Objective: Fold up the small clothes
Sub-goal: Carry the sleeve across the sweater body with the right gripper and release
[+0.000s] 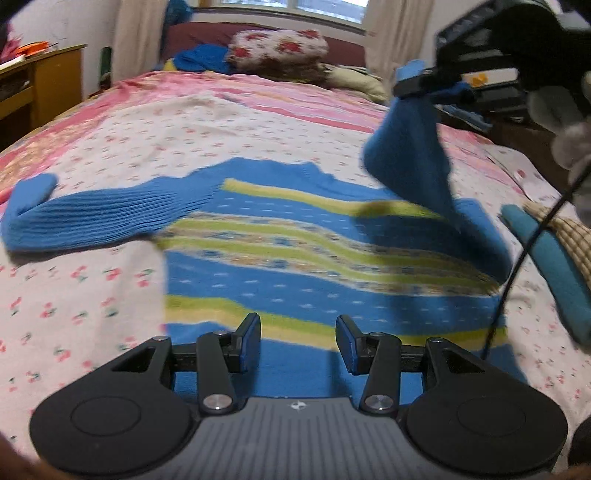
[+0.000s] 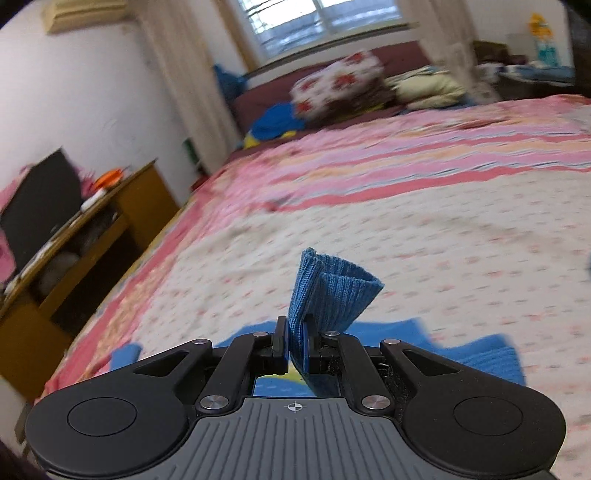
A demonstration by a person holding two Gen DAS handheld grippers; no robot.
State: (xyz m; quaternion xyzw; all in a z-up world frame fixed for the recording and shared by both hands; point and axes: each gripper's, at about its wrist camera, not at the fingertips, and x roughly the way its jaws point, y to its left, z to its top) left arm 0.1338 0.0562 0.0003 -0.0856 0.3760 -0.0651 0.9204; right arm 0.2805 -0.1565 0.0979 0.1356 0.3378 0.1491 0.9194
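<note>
Nearest in the left wrist view, the left gripper (image 1: 298,341) hung over the sweater's hem w/ its jaws apart and nothing between the blue pads (image 1: 250,341). The sweater (image 1: 280,258), blue w/ yellow-green stripes and patterned bands, lay flat on the bed's floral sheet (image 1: 92,295). Its one sleeve (image 1: 92,218) stretched out across the sheet toward the left of that view, cuff at the far end.

On the right of that view the other sleeve (image 1: 410,162) was lifted off the bed, hanging in the air from the right gripper (image 1: 428,86), which sat higher up and was clamped tight on the cuff. A gloved hand (image 1: 565,122) showed behind that gripper at the frame edge. A cable (image 1: 517,258) ran down past the sweater's right side. Just beside it lay a teal fabric piece (image 1: 550,266) against something woven and tan; can't tell what that was.

The right wrist view confirmed the grip: ribbed blue cuff (image 2: 328,291) pinched between closed jaws of the right gripper (image 2: 297,352), cuff end standing up above the fingertips, sweater body blurred below.

Further back, the pink striped part of the bedspread (image 1: 258,96). Past that, at the head of the bed, a floral pillow (image 1: 277,50), a blue bundle (image 1: 201,57) beside it, and a cream-coloured pile (image 1: 362,83). A wooden desk (image 2: 92,236) stood alongside the bed by the wall. Farthest, the window (image 2: 321,18) w/ curtains either side.
</note>
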